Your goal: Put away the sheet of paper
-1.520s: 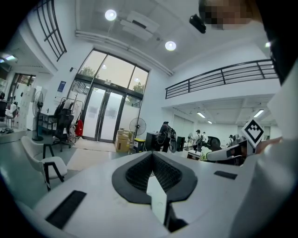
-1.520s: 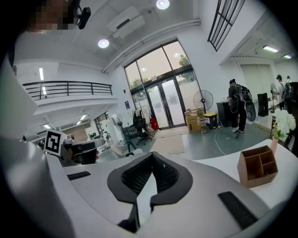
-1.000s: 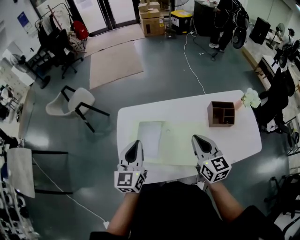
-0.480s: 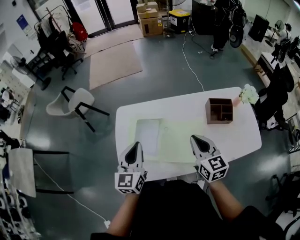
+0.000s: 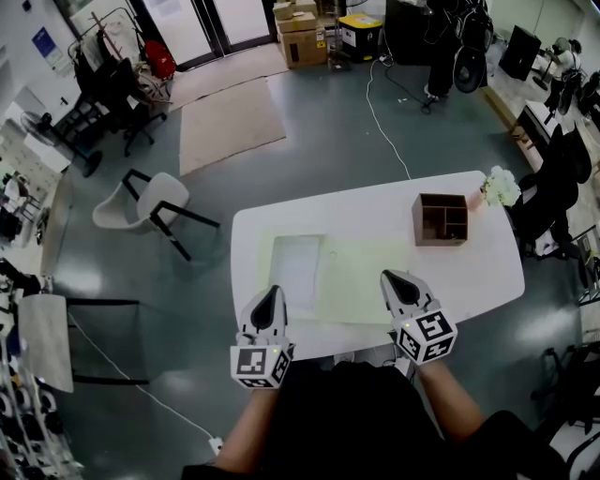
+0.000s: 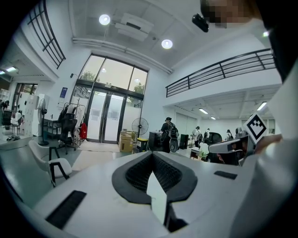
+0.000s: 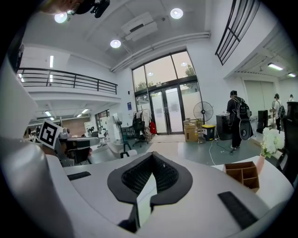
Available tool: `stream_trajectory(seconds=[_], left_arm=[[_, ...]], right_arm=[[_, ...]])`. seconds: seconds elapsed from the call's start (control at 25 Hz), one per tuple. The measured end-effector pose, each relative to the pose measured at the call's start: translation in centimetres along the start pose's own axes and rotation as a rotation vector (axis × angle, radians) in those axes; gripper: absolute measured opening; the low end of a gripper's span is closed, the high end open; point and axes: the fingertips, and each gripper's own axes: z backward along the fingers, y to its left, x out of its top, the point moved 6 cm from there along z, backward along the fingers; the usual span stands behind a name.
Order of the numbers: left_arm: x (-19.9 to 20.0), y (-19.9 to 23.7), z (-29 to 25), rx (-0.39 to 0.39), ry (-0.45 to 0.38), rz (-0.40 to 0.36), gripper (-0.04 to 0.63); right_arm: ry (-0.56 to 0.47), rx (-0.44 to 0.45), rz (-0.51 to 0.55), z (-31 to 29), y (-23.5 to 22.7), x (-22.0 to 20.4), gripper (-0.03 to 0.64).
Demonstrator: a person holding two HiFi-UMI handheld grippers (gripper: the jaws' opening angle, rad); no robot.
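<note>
Barely shifted, the left gripper point(image 5: 271, 291) and right gripper point(image 5: 390, 277) hover with jaws pressed together, empty. Only the head view shows the paper sheet point(image 5: 297, 269): pale, rectangular, flat on a yellowish mat point(image 5: 366, 281), well left of the wooden organizer point(image 5: 417, 223).

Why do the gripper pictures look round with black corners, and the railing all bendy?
Left gripper view: the wide-angle lens bows the black balcony railing and leaves dark corners. Right gripper view: same bowing, and the round ceiling lights glare white. Head view: sharp, though the white table curves slightly.
</note>
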Motion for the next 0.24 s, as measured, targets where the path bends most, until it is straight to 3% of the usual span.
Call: stream_trajectory(seconds=[0.24], left_arm=[[-0.50, 0.40, -0.32, 0.002, 0.013, 0.008, 0.003]], right_arm=[[0.017, -0.001, 0.006, -0.70, -0.25, -0.03, -0.003]])
